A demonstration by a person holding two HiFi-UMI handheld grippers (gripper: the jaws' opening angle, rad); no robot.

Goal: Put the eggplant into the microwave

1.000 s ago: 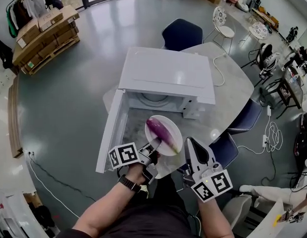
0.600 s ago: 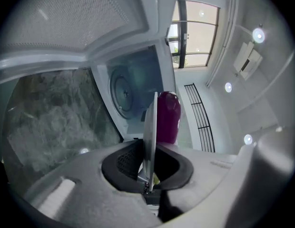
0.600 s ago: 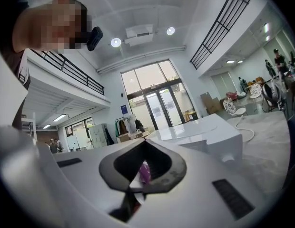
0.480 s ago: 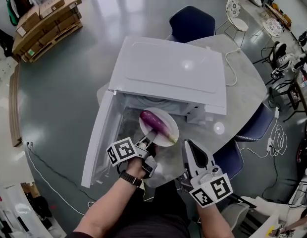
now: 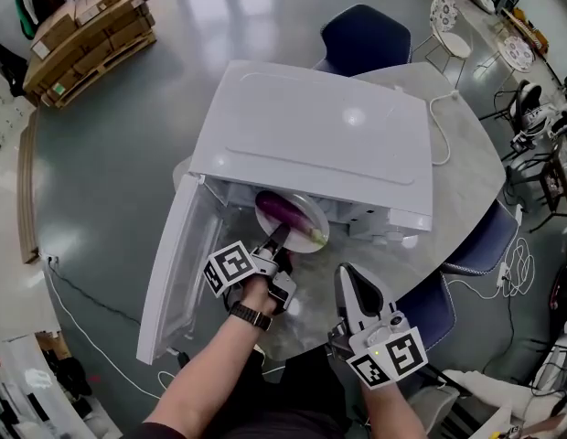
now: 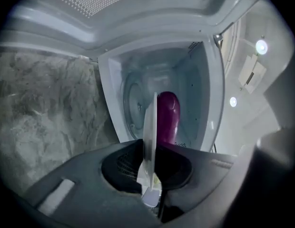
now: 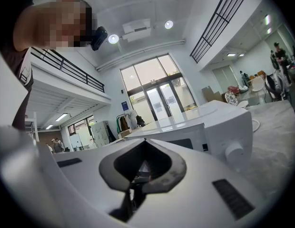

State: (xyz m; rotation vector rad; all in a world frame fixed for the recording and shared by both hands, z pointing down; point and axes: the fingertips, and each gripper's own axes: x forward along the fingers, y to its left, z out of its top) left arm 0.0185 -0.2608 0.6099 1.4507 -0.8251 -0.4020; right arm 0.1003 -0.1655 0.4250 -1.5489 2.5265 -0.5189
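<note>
Eggplant (image 5: 288, 214) lies on plate (image 5: 302, 242), pinched by left gripper (image 5: 276, 240), at open microwave (image 5: 311, 135).

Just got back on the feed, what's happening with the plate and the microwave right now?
A person is working with two handheld grippers. The left gripper is clamped on the rim of a white plate carrying the eggplant, holding it at the mouth of the microwave, whose door hangs open. The plate is not yet set down on the turntable. The right gripper is shut, empty, back near the person's body.
</note>
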